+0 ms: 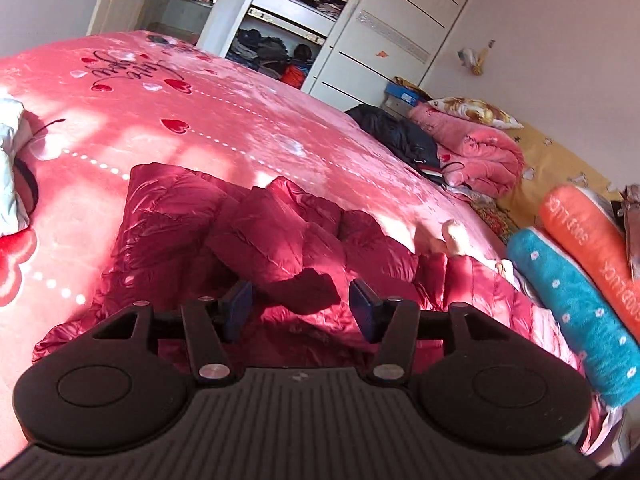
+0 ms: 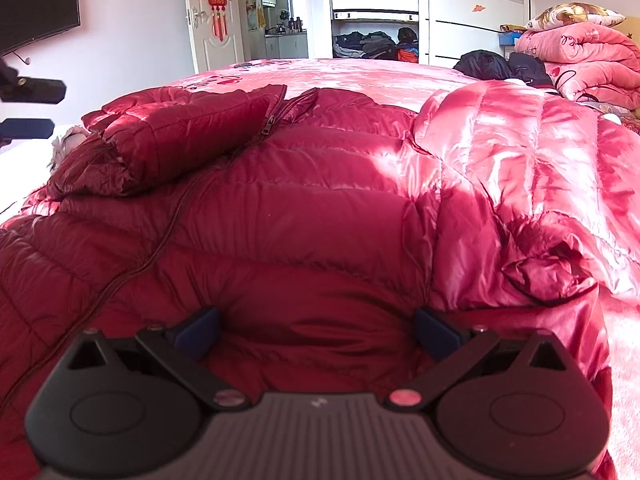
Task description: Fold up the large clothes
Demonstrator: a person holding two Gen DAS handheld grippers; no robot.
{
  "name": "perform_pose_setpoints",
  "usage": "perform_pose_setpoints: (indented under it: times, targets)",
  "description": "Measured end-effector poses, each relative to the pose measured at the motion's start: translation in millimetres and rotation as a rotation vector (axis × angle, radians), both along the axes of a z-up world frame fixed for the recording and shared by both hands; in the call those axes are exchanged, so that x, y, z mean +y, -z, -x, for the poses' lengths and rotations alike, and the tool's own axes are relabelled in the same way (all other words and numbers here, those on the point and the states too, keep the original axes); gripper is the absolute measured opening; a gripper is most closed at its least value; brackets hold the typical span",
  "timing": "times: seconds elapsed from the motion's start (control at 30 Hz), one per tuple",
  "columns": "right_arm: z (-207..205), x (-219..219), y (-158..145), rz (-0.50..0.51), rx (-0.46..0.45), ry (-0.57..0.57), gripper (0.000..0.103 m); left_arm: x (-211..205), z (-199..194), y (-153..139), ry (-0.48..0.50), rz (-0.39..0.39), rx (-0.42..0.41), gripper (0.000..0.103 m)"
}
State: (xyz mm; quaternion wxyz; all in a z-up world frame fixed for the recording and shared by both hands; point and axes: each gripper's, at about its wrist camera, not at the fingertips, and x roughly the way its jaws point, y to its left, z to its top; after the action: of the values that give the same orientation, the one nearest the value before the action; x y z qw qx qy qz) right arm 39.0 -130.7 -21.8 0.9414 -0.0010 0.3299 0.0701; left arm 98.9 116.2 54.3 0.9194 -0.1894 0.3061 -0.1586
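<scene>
With the red jacket (image 1: pixel 248 232) lying rumpled on the bed (image 1: pixel 240 120) and one sleeve already across it, we hold the left gripper (image 1: pixel 302 312) released above it and the right gripper (image 2: pixel 316 330) spread, ungripping, on its padding, so next comes grasping an edge.

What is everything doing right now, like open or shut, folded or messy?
Red puffy jacket: spread on the bed, rumpled, one sleeve folded across.
Jacket zipper: undone at the top.
Left gripper: fingers open, nothing between them.
Right gripper: fingers wide apart, jacket bulging between them.
Wardrobe: open, clothes piled inside.
Pink quilt: folded.
</scene>
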Motion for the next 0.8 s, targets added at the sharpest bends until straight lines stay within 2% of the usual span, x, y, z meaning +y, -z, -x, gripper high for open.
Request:
perform_pose_setpoints:
  times: [0.17, 0.23, 0.27, 0.3, 0.4, 0.47, 0.67, 0.8]
  targets:
    - [-0.5, 0.4, 0.2, -0.001, 0.0, 0.0, 0.103, -5.1, -33.8, 15.8, -0.056, 0.093, 0.057, 0.06]
    - [-1.0, 0.7, 0.3, -0.002, 0.0, 0.0, 0.103, -9.3, -44.1, 22.2, -0.071, 0.115, 0.078, 0.055]
    - [-1.1, 0.7, 0.3, -0.002, 0.0, 0.0, 0.103, -11.1, -47.2, 24.4, -0.08, 0.117, 0.085, 0.048]
    - [-1.4, 0.9, 0.4, -0.003, 0.0, -0.001, 0.103, -11.9, -50.0, 26.4, -0.092, 0.12, 0.095, 0.035]
    - [-3.5, 0.7, 1.2, -0.005, 0.0, -0.001, 0.103, -8.6, -55.8, 29.3, -0.13, 0.137, 0.124, 0.014]
    - [-3.1, 0.4, 1.1, -0.004, 0.0, -0.001, 0.103, -6.6, -58.1, 29.6, -0.153, 0.132, 0.124, 0.006]
    - [-4.6, 0.4, 1.4, -0.004, -0.002, 0.002, 0.103, 7.7, -46.4, 26.8, -0.15, 0.134, 0.127, 0.008]
    - [-3.8, 0.6, 2.2, -0.005, -0.003, 0.002, 0.103, 4.4, -44.0, 32.3, -0.13, 0.214, 0.142, 0.026]
